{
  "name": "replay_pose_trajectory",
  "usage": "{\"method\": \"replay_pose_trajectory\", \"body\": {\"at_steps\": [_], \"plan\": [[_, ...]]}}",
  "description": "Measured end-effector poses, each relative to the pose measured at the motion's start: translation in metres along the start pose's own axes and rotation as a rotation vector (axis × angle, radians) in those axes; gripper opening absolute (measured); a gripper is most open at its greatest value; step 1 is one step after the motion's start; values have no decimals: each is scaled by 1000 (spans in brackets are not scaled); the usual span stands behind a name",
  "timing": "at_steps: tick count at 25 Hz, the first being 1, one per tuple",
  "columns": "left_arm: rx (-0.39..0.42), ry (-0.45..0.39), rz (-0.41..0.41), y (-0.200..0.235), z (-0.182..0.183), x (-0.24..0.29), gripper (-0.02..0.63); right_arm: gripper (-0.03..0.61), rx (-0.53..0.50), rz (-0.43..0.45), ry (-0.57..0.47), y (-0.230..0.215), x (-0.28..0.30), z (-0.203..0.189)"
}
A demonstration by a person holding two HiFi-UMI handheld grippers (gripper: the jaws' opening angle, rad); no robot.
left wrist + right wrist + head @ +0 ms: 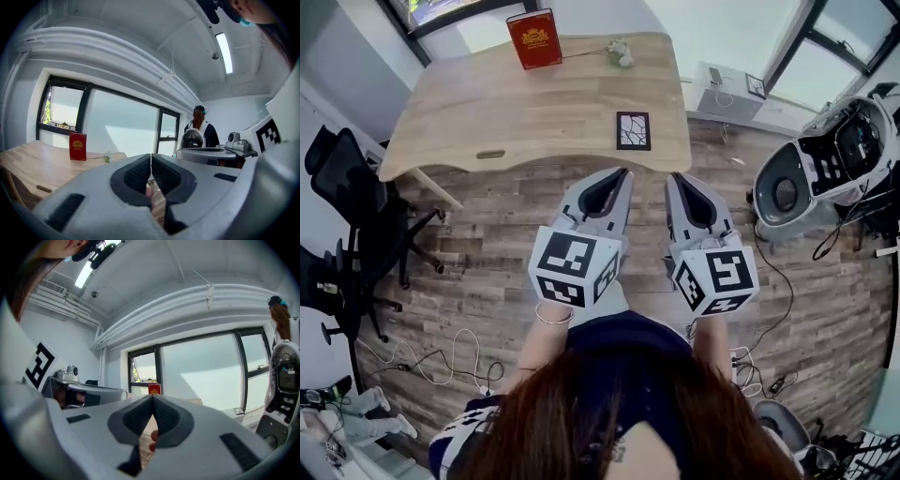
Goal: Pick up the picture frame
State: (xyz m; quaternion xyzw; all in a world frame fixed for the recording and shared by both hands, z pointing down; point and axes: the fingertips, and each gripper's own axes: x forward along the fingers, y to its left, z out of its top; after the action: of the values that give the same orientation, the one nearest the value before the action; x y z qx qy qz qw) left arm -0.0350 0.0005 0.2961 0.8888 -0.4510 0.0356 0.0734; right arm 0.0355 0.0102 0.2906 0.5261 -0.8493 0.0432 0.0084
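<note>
Left claw and right claw both pressed together and empty, short of the tabletop, where the picture frame lies flat near the front edge, so unopened claws may just shove it.

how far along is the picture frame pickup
Done: nothing yet; the picture frame lies flat on the table near its front edge, untouched. In hand: nothing; the left gripper and right gripper are shut, empty, held short of the table. Left: reach in, open, grasp, lift.
</note>
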Motion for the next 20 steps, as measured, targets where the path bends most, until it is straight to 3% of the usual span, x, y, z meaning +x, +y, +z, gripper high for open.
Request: {"method": "replay_pose_trajectory", "body": {"at_steps": [10, 20], "plan": [[-15, 3, -28, 41, -2, 17, 29, 25, -17, -49, 4, 0, 41, 2], [-34, 18, -53, 49, -7, 26, 29, 25, -26, -88, 25, -8, 52, -2]]}}
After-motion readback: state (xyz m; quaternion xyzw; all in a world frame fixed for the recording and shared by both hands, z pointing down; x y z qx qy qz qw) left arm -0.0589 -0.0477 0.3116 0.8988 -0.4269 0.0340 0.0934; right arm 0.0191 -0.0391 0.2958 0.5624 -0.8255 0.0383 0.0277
